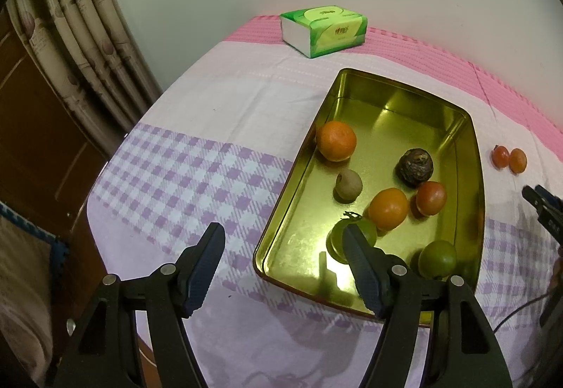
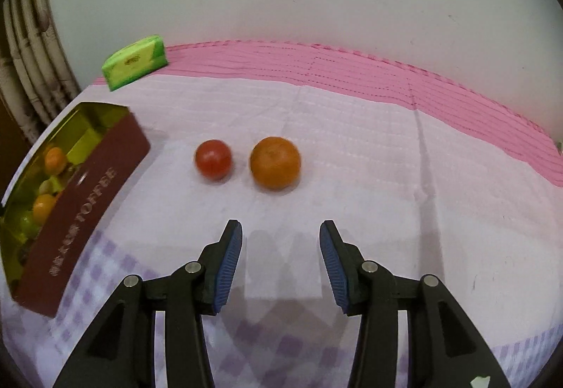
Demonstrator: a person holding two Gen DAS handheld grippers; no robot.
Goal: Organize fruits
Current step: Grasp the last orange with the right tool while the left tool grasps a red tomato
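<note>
My left claw [image 1: 283,235] hangs with jaws spread wide and empty over the near corner of a gold tin tray [image 1: 471,156] on the cloth-covered bench [image 1: 211,127]. The tray holds seven fruits: green ones nearest, orange and red farther in. My right claw [image 2: 280,229] is also spread and empty. Just beyond it lie a red tomato [image 2: 213,159] and an orange [image 2: 275,163], side by side. Farthest sits a green tissue pack [image 1: 325,29].
</note>
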